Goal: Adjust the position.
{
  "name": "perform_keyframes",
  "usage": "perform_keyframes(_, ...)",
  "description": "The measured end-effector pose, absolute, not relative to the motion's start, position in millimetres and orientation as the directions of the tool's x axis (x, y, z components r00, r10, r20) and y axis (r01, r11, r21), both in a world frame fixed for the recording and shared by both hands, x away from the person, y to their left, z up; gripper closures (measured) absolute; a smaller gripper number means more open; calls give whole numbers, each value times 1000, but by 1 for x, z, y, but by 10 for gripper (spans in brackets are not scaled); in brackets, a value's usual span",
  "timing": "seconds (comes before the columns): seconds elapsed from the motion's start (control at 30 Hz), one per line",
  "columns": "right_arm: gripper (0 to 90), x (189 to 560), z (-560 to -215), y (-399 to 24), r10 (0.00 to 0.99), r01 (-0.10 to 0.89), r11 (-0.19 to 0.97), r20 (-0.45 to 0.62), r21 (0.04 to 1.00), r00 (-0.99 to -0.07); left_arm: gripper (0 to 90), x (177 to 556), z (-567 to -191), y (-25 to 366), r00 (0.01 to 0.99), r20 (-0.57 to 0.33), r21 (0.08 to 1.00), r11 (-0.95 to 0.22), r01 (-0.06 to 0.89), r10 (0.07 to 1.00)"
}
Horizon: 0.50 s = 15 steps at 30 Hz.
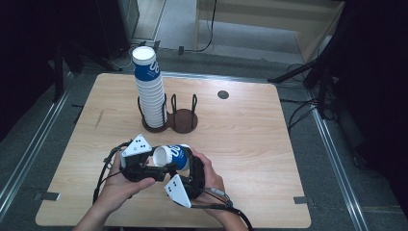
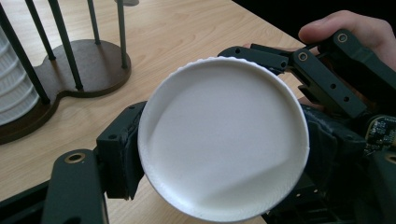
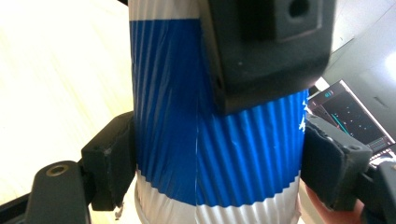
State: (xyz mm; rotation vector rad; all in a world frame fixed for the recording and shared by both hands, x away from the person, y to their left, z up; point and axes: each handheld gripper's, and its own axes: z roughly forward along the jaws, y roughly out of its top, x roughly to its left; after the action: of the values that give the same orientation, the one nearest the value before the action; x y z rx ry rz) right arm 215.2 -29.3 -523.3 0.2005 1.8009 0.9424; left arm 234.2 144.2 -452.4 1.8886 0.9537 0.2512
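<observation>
Gripping one blue-and-white cup (image 1: 172,156) lying sideways above the table (image 1: 250,144), left tool (image 1: 153,169) and right tool (image 1: 188,162) both clamped on it, hands close together.

cup (image 3: 196,140) top and base cropped, stack (image 2: 14,93) cut off

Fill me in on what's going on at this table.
A person holds a gripper in each hand and both are closed on one blue-and-white paper cup, held on its side just above the wooden table. The right gripper clamps the cup's ribbed blue body; the left gripper grips it near the open rim. Behind them, a tall stack of matching cups fills one side of a dark two-slot holder; the other slot stands empty.
</observation>
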Motion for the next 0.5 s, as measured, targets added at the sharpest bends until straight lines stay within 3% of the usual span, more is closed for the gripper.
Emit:
perform_keyframes(0.37, 169, 215, -523, -29, 543, -268, 673, -706, 689, -454, 277, 237, -455, 150, 691, -245, 837, -212, 505, 680)
perform_keyframes(0.5, 109, 215, -521, -30, 558, -257, 660, -691, 705, -460, 278, 235, -453, 151, 686, -221, 853, -204, 481, 693)
